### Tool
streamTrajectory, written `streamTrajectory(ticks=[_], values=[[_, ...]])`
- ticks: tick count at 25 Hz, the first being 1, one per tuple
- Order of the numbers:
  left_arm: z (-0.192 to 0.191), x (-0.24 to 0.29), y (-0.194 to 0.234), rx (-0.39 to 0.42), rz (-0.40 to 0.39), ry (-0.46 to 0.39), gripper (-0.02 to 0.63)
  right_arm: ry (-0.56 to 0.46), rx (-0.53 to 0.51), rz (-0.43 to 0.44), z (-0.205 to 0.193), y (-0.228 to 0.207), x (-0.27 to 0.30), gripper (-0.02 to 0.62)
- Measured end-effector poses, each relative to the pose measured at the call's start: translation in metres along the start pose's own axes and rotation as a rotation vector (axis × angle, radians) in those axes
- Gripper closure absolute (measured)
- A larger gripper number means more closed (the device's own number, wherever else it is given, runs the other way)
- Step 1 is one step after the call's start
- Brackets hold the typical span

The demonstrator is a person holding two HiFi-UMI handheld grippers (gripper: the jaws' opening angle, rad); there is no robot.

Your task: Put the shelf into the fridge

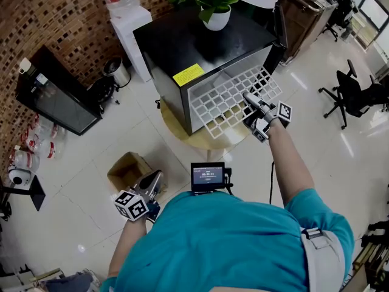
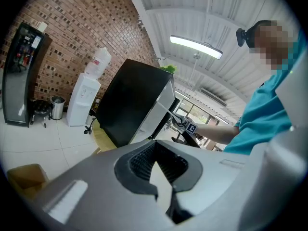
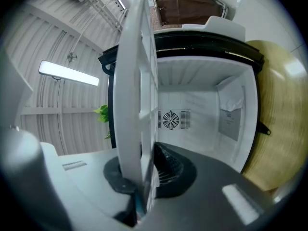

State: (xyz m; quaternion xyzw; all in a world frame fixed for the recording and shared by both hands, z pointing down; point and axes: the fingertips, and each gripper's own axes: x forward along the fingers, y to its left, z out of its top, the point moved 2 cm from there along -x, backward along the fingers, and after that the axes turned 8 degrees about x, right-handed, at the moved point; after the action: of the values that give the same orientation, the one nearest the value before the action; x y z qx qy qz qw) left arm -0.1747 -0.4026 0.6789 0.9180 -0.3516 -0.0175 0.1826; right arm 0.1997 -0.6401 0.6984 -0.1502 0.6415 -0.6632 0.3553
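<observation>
Shelf [image 1: 222,100], white grid, clamped at near edge between right gripper [image 3: 140,184] jaws, seen edge-on there. Far end at open fridge [image 1: 200,38] mouth, white interior straight ahead of gripper. Left gripper [image 2: 161,170] low at person's side, jaws together, nothing between. Box [image 1: 126,170] just beside it. Plant [image 1: 216,3] atop fridge.

Right arm [image 1: 289,157] stretched forward, its grey two-jaw right gripper [image 1: 251,104] clamped on the edge of the white plastic grid shelf [image 1: 225,99]. Left arm [image 1: 124,248] bent, low beside the torso. Grey two-jaw left gripper [image 1: 152,186] empty, jaws nearly together.
</observation>
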Motion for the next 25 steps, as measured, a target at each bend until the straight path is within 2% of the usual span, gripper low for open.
streamTrajectory(ticks=[12,19,25], values=[[-0.015,-0.006,-0.001,-0.011,0.015,-0.006,0.604,0.015,-0.019,-0.045,0.006,-0.004,0.007,0.566],[-0.012,0.0,0.005,-0.016,0.014,-0.001,0.604,0.0,-0.037,0.002,0.01,0.008,0.014,0.566],[-0.014,0.004,0.001,-0.011,0.004,0.009,0.604,-0.086,-0.054,0.03,0.011,0.004,0.027,0.566]])
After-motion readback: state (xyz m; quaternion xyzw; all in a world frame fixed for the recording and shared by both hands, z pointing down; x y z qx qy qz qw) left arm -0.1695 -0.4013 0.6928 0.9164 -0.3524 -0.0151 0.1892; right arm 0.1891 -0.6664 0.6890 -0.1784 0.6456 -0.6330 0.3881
